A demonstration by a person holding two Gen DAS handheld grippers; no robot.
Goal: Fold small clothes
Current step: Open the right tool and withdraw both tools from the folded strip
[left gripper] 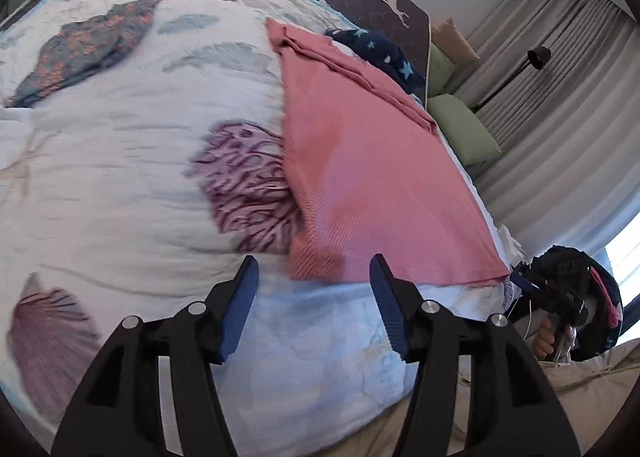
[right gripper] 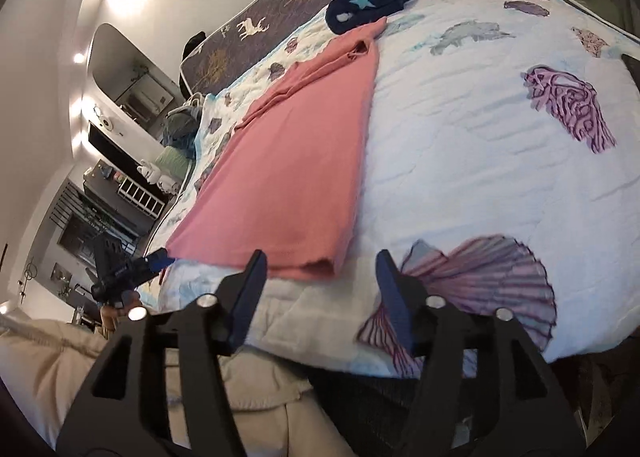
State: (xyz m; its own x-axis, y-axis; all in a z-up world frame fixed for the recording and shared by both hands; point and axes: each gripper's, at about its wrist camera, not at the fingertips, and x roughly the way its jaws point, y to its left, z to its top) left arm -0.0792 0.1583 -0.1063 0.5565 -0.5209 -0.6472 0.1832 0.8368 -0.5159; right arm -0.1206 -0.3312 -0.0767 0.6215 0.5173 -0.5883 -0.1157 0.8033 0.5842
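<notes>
So the pink garment [left gripper: 372, 161] is lying flat on the bed [left gripper: 120, 185], already folded lengthwise into a long narrow strip by the look of it, with the near hem right at the bed's front edge and the bunched sleeve end pointing away toward a dark blue star-print piece [left gripper: 384, 53] that sits just past it. Both tools are empty and spread wide open: the left tool [left gripper: 314, 269] hovers just short of the near hem's left corner, and the right tool [right gripper: 322, 265] hovers by the other near corner. Neither one touches the fabric yet. My read is we're between folds, with the long fold done and the crosswise fold up next. For that, each tool would need to drop onto its own hem corner, pinch through all the layers (the doubled edge looks thick at the corner), then lift both together and carry the hem up toward the sleeve end without letting the layers slide apart.
</notes>
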